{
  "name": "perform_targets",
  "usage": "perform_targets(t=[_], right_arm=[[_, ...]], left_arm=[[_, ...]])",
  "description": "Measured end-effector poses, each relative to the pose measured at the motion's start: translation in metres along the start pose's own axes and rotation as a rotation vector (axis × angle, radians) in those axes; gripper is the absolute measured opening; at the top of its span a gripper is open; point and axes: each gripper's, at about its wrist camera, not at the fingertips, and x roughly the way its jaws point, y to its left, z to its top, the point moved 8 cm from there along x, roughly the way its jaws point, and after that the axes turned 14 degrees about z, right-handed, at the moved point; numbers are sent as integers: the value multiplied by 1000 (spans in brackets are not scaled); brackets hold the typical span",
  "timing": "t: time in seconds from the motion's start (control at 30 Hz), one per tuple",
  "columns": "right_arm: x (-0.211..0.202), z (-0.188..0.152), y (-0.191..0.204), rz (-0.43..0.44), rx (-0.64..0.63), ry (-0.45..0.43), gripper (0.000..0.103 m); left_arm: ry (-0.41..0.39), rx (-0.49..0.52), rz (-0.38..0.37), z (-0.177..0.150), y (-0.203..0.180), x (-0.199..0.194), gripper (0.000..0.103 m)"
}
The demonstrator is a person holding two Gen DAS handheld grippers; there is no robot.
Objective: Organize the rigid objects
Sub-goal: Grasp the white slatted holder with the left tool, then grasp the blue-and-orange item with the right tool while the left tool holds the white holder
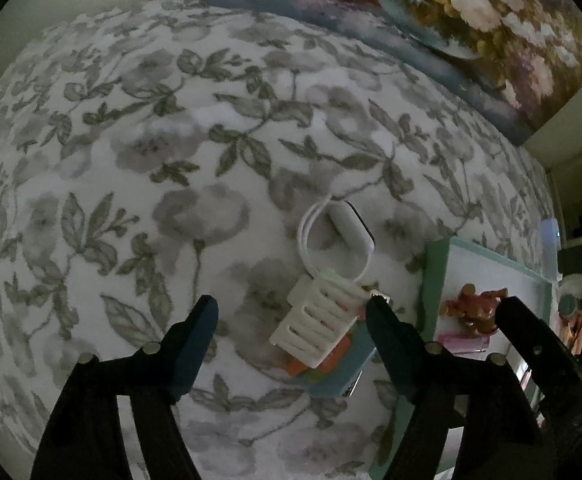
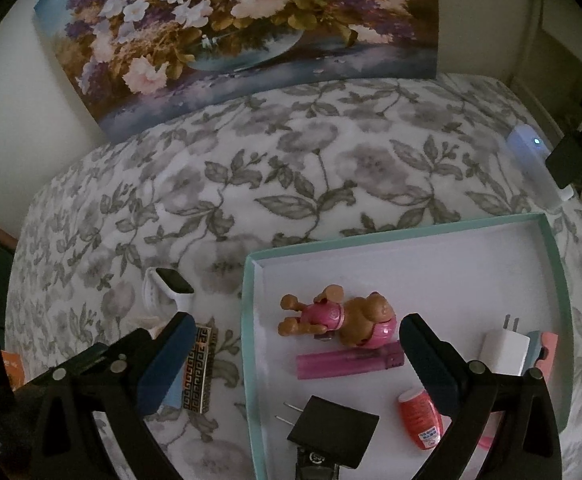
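White slotted rack [image 1: 319, 320] lies low centre between the left gripper [image 1: 291, 312] jaws, which stand apart, untouching. Right gripper [image 2: 295, 336] hangs wide open and empty above the teal tray [image 2: 251, 320].

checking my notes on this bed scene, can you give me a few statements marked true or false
1. The toy dog lies inside the teal tray. True.
2. The smartwatch is in the tray. False: it lies on the floral bedspread, left of the tray.
3. The left tool grips the white slotted holder. False: its pads stand apart around it, not pressing.
4. A pink lighter lies beside the toy dog. True.
5. The right tool holds the black plug adapter. False: it is open and empty.
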Motion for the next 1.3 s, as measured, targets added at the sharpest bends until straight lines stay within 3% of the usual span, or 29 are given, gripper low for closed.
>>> perform_targets(t=[0.07, 0.3, 0.9, 1.3], right_arm=[[1, -1, 1, 0, -4, 3, 103], [7, -5, 4, 3, -14, 17, 103], [15, -10, 18, 13, -52, 42, 103], [18, -12, 22, 14, -58, 42, 103]], left_arm=[[5, 4, -8, -2, -2, 1, 74], [8, 9, -84, -4, -14, 1, 49], [-8, -93, -161, 2, -6, 9, 41], [-28, -129, -131, 5, 1, 10, 36]])
